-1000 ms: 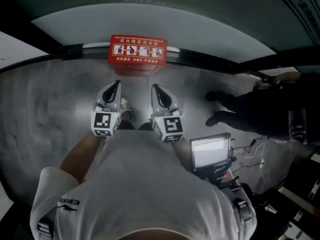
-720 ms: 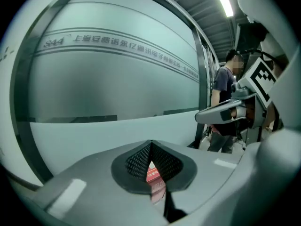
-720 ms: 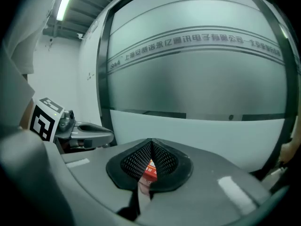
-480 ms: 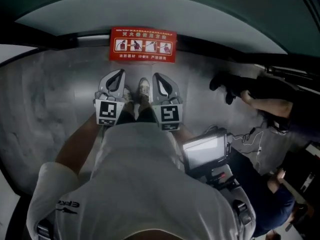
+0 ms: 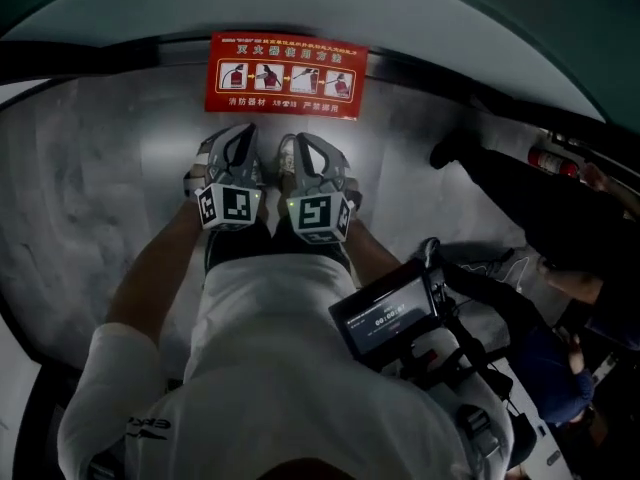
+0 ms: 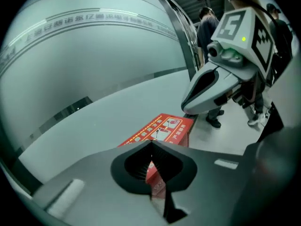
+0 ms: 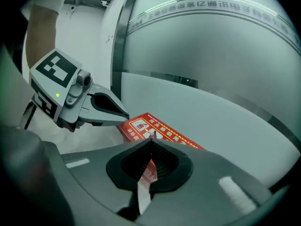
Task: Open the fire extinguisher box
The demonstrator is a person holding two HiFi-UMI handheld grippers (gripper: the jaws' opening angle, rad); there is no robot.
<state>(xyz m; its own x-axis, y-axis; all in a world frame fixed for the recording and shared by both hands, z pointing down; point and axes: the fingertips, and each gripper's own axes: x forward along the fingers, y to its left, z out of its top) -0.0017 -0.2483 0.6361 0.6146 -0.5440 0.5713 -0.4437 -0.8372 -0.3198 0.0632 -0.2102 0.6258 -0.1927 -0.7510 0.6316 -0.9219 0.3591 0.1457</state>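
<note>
Dim, cool, greenish light throughout. The head view darkens toward its corners and bows strongly at the edges; the floor (image 5: pixel 90 198) has a soft grey sheen. In both gripper views the wall (image 6: pixel 94 55) bulges like a dome with pale reflected streaks, and the near foreground is soft.

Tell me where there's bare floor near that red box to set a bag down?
The widest bare floor lies left of the red box and the left gripper. A smaller patch sits right of the box, before a bystander's dark shoe. Lower right is crowded: people in dark clothes and a screen.
</note>
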